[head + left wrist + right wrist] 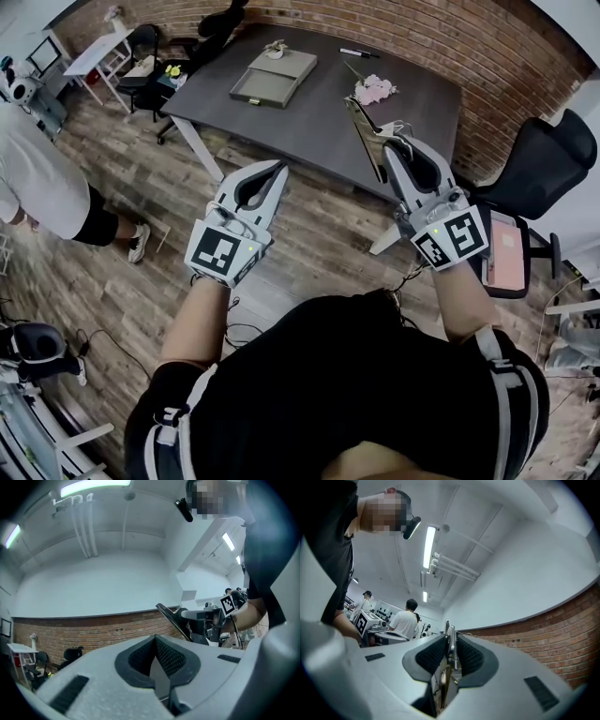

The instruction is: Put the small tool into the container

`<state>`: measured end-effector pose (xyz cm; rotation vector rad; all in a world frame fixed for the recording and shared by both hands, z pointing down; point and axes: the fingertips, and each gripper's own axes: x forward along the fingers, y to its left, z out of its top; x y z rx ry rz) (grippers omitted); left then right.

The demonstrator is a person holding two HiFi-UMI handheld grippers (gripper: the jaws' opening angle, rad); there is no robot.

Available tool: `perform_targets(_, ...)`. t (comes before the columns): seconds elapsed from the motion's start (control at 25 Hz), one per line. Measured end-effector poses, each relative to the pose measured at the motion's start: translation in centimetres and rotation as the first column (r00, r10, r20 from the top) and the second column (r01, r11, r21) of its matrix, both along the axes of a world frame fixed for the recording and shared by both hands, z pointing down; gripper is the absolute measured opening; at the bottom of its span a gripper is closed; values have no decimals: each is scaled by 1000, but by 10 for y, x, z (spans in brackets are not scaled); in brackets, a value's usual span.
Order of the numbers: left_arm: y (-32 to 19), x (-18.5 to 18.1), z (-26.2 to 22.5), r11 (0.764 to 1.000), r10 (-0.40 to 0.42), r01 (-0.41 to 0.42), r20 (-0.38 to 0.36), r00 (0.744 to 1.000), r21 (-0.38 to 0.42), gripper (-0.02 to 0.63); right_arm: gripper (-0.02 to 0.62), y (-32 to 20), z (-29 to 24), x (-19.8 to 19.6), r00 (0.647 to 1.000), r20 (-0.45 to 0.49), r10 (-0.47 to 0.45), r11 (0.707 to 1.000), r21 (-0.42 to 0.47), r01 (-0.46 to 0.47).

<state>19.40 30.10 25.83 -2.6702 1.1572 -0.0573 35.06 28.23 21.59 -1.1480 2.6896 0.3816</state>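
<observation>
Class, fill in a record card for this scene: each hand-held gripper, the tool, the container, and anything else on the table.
left hand-held gripper: shut, empty
right hand-held gripper: shut on the small tool
tool's place: in the jaws, not yet in the container
container's place: far side of the dark table, open top
also on table: marker, pink flowers

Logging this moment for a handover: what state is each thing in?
Left tongs: shut, empty.
Right tongs: shut on the thin flat metal tool.
Shallow grey tray container: open-topped, flat on the dark grey table, tool not yet inside.
</observation>
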Motion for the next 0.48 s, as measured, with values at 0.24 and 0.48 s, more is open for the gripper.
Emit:
perform_targets(0.24, -11, -15, 3, 1000, -27, 27, 10, 1000, -10, 8, 78, -11, 4, -4, 1000, -3, -4, 1000, -30, 4)
perform_targets(0.48, -29, -24, 11, 999, -53, 53, 12, 999, 9, 8, 78, -31, 23, -8, 1000, -17, -1, 998, -58, 0)
